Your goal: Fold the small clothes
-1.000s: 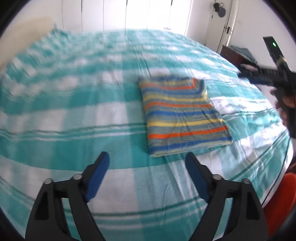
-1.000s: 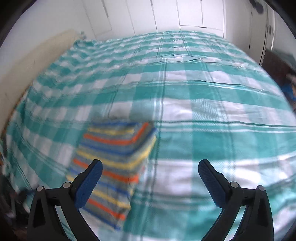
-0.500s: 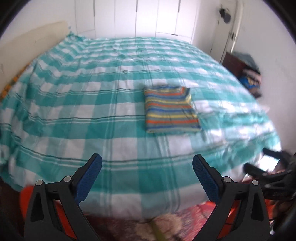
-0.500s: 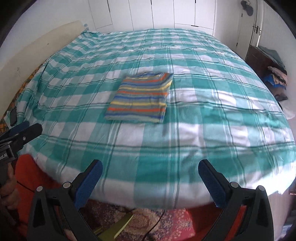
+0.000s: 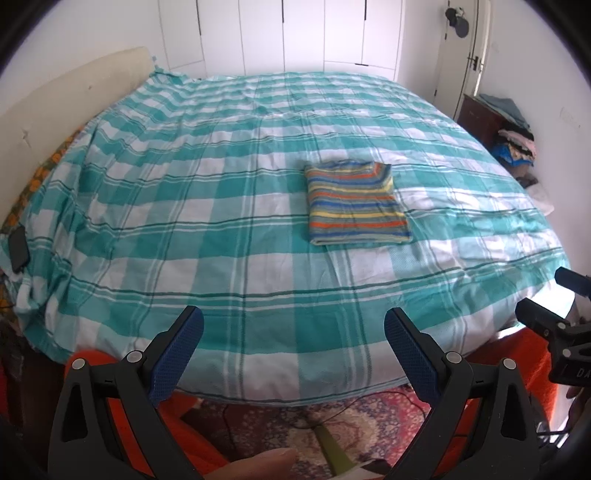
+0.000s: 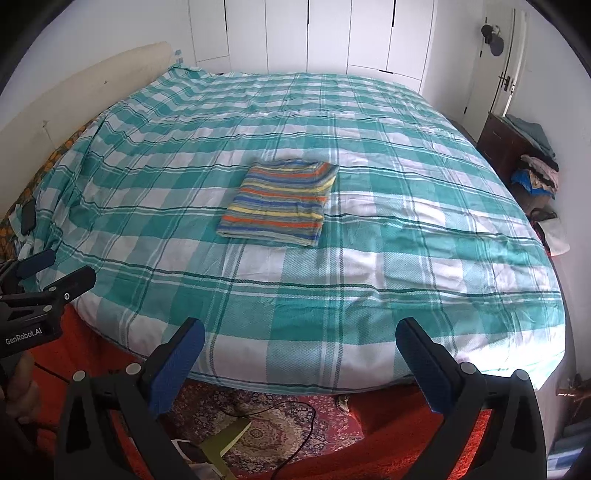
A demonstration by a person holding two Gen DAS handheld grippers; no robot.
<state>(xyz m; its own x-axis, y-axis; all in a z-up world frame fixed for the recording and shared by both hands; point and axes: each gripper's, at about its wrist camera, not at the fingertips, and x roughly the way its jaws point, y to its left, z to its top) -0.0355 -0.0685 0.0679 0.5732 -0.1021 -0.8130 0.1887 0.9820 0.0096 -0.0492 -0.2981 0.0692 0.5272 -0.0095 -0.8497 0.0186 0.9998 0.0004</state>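
Note:
A striped garment in orange, blue, yellow and grey lies folded into a neat rectangle on the teal-and-white checked bed cover. In the right wrist view the same folded garment sits near the middle of the bed. My left gripper hangs open over the bed's near edge, well short of the garment, with nothing between its blue pads. My right gripper is likewise open and empty at the near edge. Each gripper shows at the side of the other's view.
A patterned red rug with a cable and a yellow-green object lies on the floor below. A dark cabinet piled with clothes stands at the right wall. White wardrobe doors fill the back wall. A dark phone-like object lies at the bed's left edge.
Both grippers have pulled back and risen away from the folded garment to the bed's near edge. The garment stays folded where it was. The floor and rug have come into view.

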